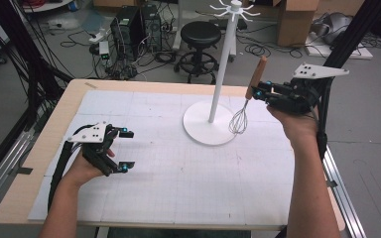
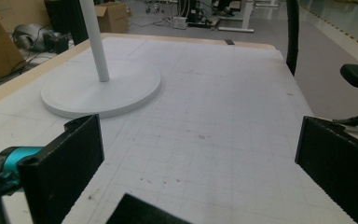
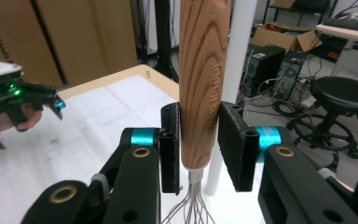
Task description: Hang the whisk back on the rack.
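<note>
held thing: a wire balloon whisk with a light wooden handle point(image 1: 250, 94), lifted clear of the white gridded desk point(image 1: 178, 168), its wire head point(image 1: 238, 122) hanging just over the rim of the stand's round base.
right gripper point(image 1: 264, 91): fingers point(image 3: 233, 144) closed on the lower part of the handle, pressing it from both sides, just above where the wires begin.
long axis: nearly upright, handle end tilted slightly up and away, wires pointing down.
target, as a guess: the white pole stand with hook arms at its top point(image 1: 222, 74), just beside the whisk on its left in the high view; the hooks sat well above the handle end, so the likely move was upward and toward the pole.
nearer hand: the right one.
left gripper point(image 1: 125, 148): fingers wide apart and holding nothing, low over the desk, well apart from the stand.
</note>
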{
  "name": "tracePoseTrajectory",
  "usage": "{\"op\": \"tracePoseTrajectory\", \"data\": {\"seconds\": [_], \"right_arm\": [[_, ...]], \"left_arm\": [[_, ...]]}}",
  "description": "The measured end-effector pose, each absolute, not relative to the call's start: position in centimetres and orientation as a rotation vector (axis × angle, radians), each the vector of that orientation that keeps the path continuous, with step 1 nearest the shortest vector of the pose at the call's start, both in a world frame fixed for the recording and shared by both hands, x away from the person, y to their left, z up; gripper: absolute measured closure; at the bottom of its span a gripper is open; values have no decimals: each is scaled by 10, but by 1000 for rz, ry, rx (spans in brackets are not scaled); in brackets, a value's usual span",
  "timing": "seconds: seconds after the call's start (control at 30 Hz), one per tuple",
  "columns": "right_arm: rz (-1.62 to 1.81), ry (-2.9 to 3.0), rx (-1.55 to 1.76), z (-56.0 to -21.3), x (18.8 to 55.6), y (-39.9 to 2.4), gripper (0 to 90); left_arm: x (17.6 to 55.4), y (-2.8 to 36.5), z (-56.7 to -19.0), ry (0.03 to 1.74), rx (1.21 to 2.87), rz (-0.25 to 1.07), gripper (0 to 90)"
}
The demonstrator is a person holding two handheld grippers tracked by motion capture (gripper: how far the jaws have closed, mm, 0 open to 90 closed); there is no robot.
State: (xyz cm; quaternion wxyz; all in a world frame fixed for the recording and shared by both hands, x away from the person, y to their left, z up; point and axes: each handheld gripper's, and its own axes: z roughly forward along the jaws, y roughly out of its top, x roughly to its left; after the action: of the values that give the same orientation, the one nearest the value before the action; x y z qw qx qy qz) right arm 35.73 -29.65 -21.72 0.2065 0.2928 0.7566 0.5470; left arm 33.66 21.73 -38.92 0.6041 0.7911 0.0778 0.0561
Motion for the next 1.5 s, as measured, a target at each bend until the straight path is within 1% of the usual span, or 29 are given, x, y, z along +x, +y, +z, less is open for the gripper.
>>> {"op": "tracePoseTrajectory", "data": {"seconds": [0.43,0.83,1.5], "right_arm": [[1479,2048,917,-181,394,-298,706],[1426,2021,1025,-169,432,-303,706],[1341,2047,1011,-146,445,-289,706]], "left_arm": [[336,219,-388,178,1823,132,16],[335,222,-388,184,1816,134,17],[334,220,-388,183,1826,131,16]]}}
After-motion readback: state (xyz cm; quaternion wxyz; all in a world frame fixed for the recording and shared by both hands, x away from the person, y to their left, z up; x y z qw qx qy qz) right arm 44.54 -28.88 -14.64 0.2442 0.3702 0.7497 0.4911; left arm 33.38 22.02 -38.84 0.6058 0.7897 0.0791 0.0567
